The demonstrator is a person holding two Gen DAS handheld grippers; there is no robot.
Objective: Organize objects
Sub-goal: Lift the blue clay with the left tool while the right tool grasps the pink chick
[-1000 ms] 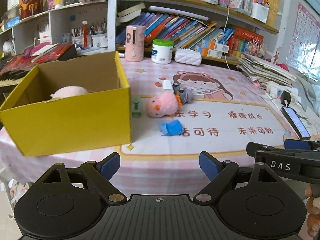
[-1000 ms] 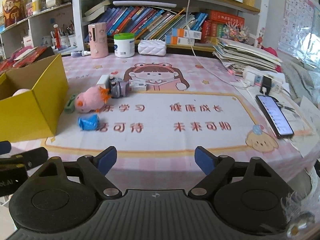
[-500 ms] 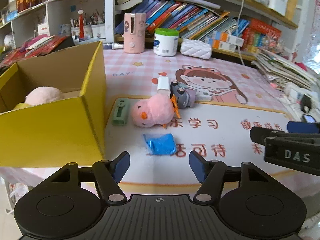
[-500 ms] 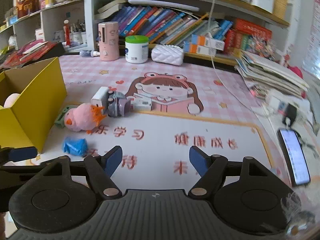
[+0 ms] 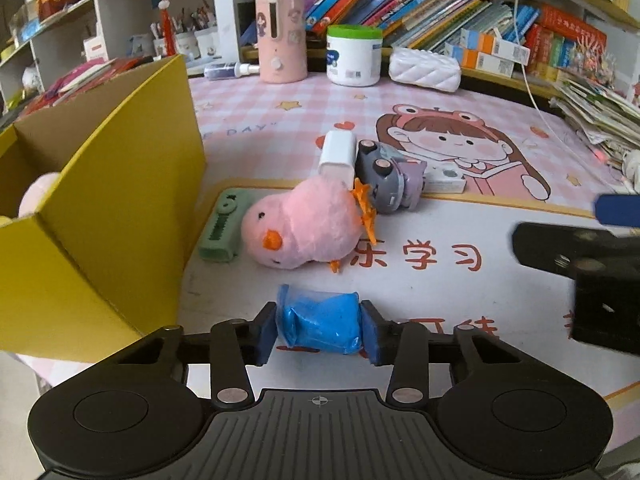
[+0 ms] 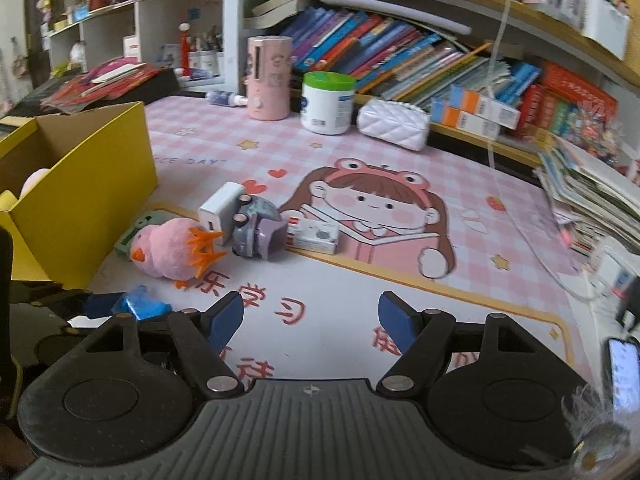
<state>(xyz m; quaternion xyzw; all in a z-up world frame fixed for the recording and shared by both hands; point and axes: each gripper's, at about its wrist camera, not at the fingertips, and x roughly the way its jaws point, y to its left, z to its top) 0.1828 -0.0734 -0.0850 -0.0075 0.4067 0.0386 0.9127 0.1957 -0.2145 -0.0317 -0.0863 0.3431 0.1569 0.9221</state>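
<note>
A blue packet (image 5: 320, 322) lies on the printed mat near the front edge. My left gripper (image 5: 318, 330) is closing on it, and both blue pads touch its ends. Behind it lie a pink plush chick (image 5: 304, 232), a green flat item (image 5: 222, 228), a white charger (image 5: 338, 154), a grey toy car (image 5: 386, 184) and a small white box (image 5: 444, 180). The yellow box (image 5: 100, 220) stands at the left with a pink plush (image 5: 38, 196) inside. My right gripper (image 6: 310, 316) hovers open over the mat, to the right of the packet (image 6: 140, 306), with nothing between its fingers.
At the back stand a pink cup (image 5: 282, 36), a white jar (image 5: 354, 56) and a white quilted pouch (image 5: 424, 68) below shelves of books. A pile of papers (image 5: 600, 112) and a phone (image 6: 622, 372) lie at the right, with a white cable crossing the table.
My left gripper moved forward and down to the blue packet, and its jaws narrowed onto it. My right gripper advanced over the mat toward the toys, its jaws a little narrower.
</note>
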